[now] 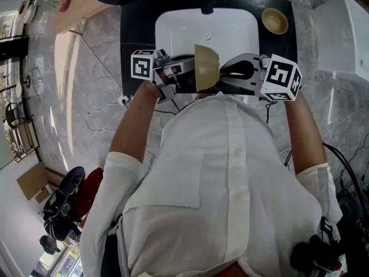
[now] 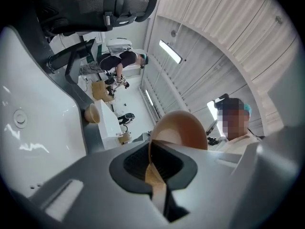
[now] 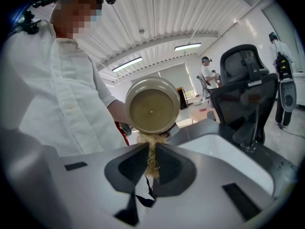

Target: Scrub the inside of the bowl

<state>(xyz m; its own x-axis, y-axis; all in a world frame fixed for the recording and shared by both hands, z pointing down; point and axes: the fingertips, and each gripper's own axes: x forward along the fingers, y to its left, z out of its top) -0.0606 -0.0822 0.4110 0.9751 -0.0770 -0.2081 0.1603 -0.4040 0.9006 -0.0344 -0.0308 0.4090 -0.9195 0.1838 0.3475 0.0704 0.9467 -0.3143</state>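
1. The left gripper [image 1: 189,69] is pressing its jaws together on the rim of the bowl [image 1: 207,68], holding it on edge above the white sink [image 1: 173,27].
2. In the head view the bowl is sitting between the two grippers. It is at 3 o'clock of the left gripper and at 9 o'clock of the right gripper [image 1: 223,73]. Its straight mouth edge is facing the left gripper and its rounded side is bulging toward the right one.
3. The right gripper is pinching a tan, fibrous scrubber [image 3: 151,154] between its closed jaws.
4. In the right gripper view the bowl is hanging at 12 o'clock of the jaws, turning a round face to the camera. The scrubber's loose fibres are reaching up to the bowl's edge at 6 o'clock. Whether they are touching it cannot be told.
5. In the left gripper view the bowl is rising out of the jaws toward 1 o'clock.
6. A second bowl [image 1: 275,21] is standing on the dark counter [image 1: 135,33] beside the sink, at 1 o'clock of the held bowl and well apart from it.
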